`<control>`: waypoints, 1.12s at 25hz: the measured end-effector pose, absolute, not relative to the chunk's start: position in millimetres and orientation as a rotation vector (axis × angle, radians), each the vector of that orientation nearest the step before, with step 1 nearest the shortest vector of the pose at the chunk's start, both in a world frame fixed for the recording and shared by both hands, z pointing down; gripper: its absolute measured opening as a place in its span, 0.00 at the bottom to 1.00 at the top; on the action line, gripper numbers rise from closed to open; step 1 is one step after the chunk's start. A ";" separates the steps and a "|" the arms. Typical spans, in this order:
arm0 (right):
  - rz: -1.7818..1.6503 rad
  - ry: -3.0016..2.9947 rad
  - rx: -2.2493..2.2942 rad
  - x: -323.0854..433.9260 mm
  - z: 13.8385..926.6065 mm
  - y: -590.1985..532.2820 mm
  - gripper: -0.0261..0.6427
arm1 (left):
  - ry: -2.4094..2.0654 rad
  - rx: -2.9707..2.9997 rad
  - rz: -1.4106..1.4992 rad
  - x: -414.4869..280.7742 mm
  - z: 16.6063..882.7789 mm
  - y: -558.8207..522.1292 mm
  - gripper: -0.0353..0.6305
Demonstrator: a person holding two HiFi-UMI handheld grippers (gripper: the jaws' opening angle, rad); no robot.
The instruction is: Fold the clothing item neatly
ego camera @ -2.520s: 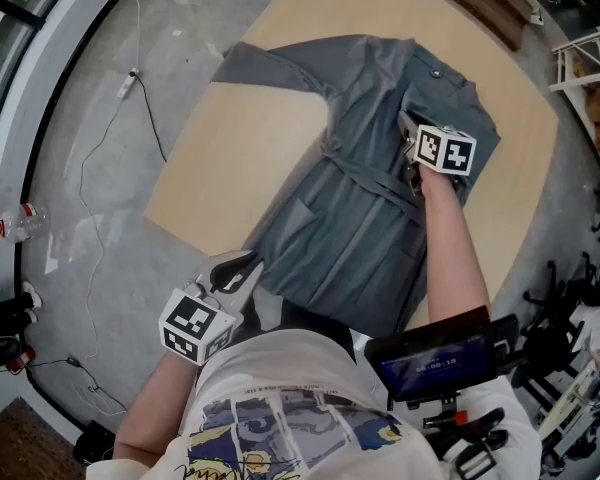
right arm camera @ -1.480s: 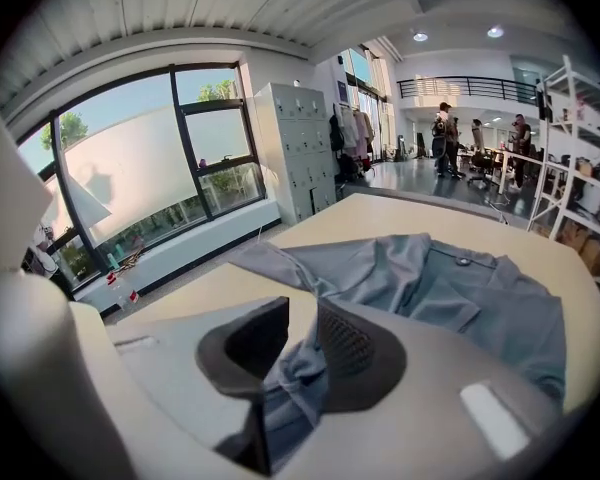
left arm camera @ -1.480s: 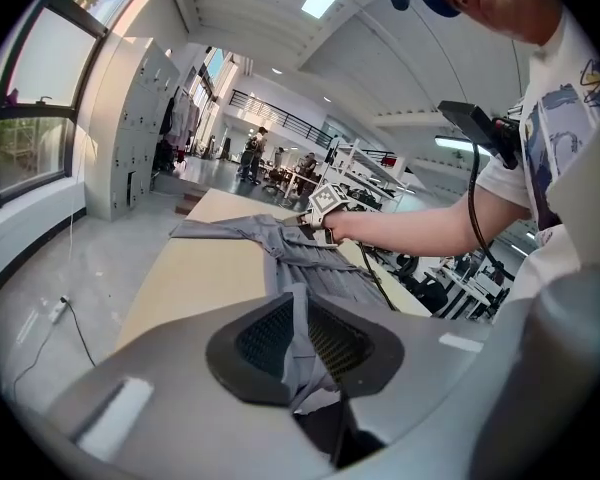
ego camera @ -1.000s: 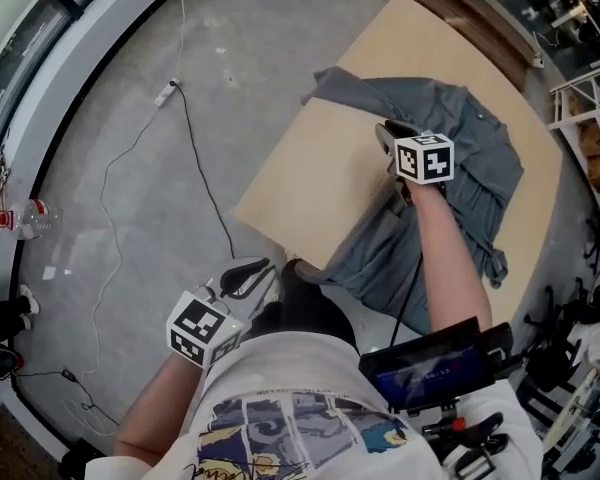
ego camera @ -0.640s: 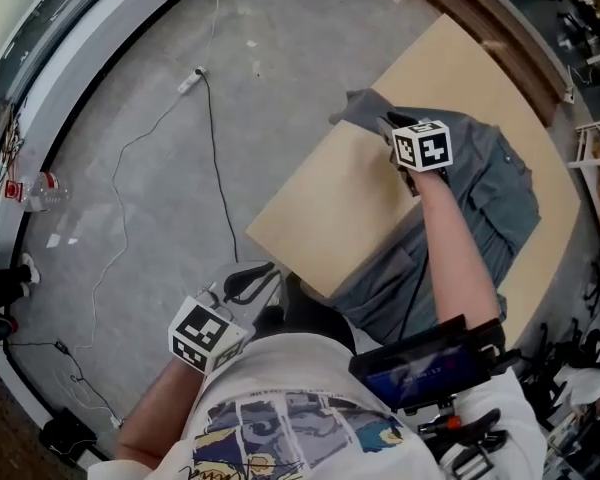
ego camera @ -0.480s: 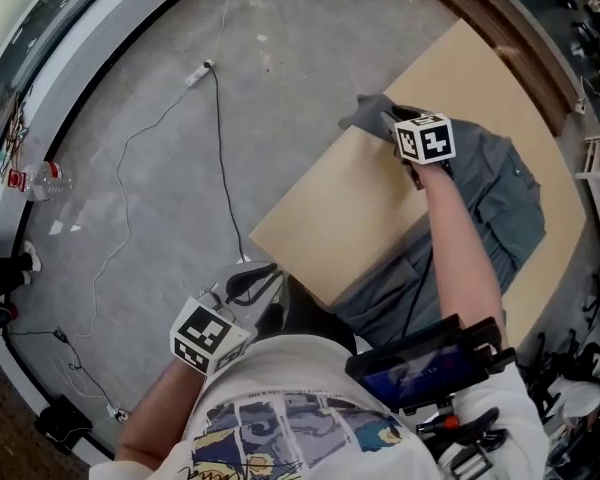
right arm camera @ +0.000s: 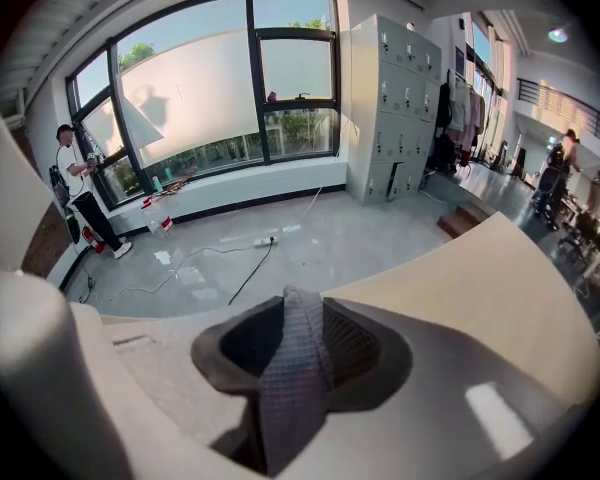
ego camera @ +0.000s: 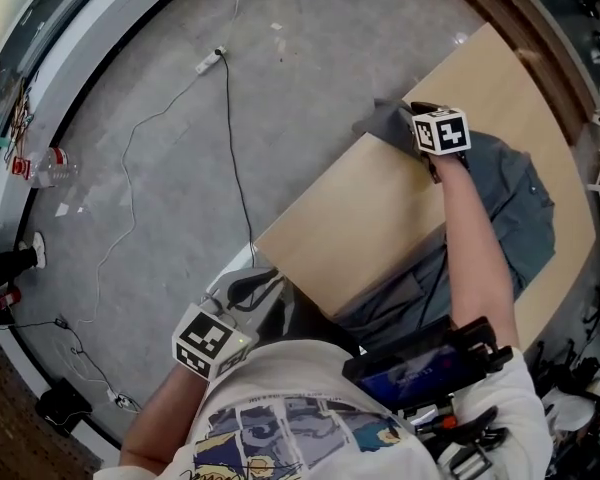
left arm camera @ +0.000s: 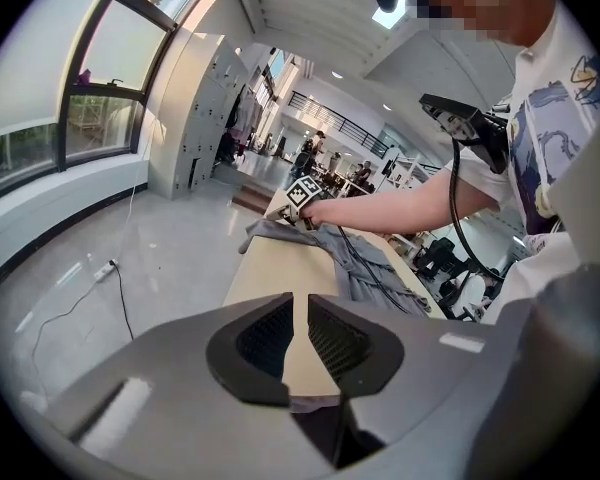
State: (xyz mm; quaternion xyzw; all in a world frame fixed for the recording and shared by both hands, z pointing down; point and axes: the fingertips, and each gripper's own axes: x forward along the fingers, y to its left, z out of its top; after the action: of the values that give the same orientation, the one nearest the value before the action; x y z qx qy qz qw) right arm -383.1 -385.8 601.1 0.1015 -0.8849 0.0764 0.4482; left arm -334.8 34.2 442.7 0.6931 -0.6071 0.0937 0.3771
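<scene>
- Risks spilling garment (ego camera: 510,198) off counter's (ego camera: 370,208) far left corner: right gripper (right arm camera: 298,338) fingers just opening, fabric pinched between.
- No rescue from left gripper (left arm camera: 298,328), fingers nearly clenched, empty.

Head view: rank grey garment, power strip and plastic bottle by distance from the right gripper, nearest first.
1. Grey garment, part of it between the right gripper's jaws, which have just been opening.
2. Power strip, floor, upper left.
3. Plastic bottle, floor, far left.
</scene>
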 end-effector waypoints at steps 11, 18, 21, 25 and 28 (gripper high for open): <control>0.266 -2.161 0.229 -378.5 622.3 -390.2 0.21 | -1.546 1.751 0.244 -337.2 450.0 28.6 0.13; 0.180 -2.150 0.225 -377.3 624.3 -382.0 0.08 | -1.539 1.757 0.238 -332.1 452.8 26.2 0.13; 0.159 -2.149 0.233 -375.1 623.2 -380.1 0.07 | -1.541 1.754 0.243 -333.3 451.8 26.6 0.13; 0.163 -2.176 0.256 -371.6 612.2 -375.6 0.07 | -1.554 1.756 0.240 -335.7 450.2 30.6 0.13; 0.185 -2.215 0.258 -370.6 599.7 -371.1 0.07 | -1.546 1.774 0.240 -332.4 448.6 32.1 0.13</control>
State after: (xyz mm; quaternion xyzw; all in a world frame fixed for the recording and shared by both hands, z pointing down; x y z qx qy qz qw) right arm -370.6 -371.1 599.7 0.1038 -0.8904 0.0746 0.4369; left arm -332.4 32.1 448.6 0.6941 -0.6051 0.0941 0.3784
